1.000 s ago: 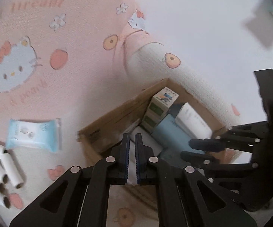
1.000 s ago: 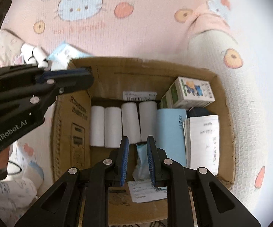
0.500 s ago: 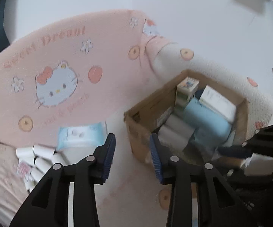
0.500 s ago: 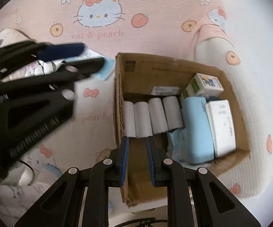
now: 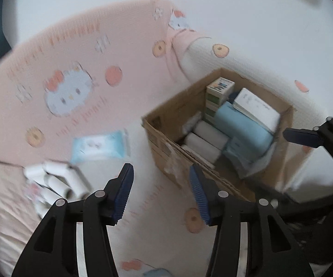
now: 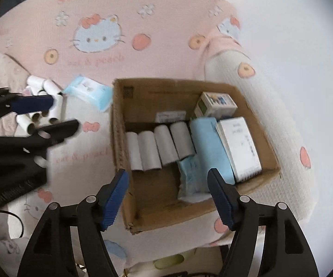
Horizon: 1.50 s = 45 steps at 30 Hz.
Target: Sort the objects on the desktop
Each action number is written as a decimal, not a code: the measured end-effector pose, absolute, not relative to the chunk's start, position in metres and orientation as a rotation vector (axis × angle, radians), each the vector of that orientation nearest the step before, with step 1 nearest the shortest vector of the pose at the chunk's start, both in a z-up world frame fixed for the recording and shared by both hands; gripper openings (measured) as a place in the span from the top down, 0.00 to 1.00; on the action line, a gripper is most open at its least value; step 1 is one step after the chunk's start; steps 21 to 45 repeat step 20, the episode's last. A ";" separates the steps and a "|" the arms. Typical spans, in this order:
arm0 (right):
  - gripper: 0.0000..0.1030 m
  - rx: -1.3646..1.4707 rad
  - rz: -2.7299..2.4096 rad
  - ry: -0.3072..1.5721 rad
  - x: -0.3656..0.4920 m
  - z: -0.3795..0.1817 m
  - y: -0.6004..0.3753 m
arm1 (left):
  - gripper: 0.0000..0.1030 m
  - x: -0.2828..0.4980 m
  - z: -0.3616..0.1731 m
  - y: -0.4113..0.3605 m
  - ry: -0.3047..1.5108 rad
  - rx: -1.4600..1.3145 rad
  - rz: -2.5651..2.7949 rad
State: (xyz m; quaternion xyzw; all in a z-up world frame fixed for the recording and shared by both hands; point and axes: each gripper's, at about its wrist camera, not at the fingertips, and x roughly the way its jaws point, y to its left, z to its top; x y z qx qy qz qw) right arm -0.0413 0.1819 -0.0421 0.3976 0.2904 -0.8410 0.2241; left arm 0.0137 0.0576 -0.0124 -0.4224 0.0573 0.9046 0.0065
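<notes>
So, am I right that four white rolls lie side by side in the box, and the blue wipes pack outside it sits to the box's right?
Not quite: the right wrist view shows the wipes pack left of the box, near the loose tubes. The four rolls do lie side by side inside.

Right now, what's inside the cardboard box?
Inside the cardboard box: four white rolls, a blue pack, a white booklet, a small carton, a wipes pouch. Anything beneath stays hidden.
</notes>
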 end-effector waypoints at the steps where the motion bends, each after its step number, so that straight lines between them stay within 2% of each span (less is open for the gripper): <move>1: 0.28 1.090 -2.313 0.812 -0.039 -0.042 0.180 | 0.47 0.015 -0.010 0.059 0.202 -1.312 2.847; 13: 0.26 1.065 -2.303 0.832 -0.033 -0.043 0.180 | 0.40 0.012 -0.014 0.060 0.186 -1.384 2.824; 45: 0.26 1.065 -2.305 0.825 -0.032 -0.043 0.181 | 0.40 0.014 -0.013 0.063 0.207 -1.368 2.821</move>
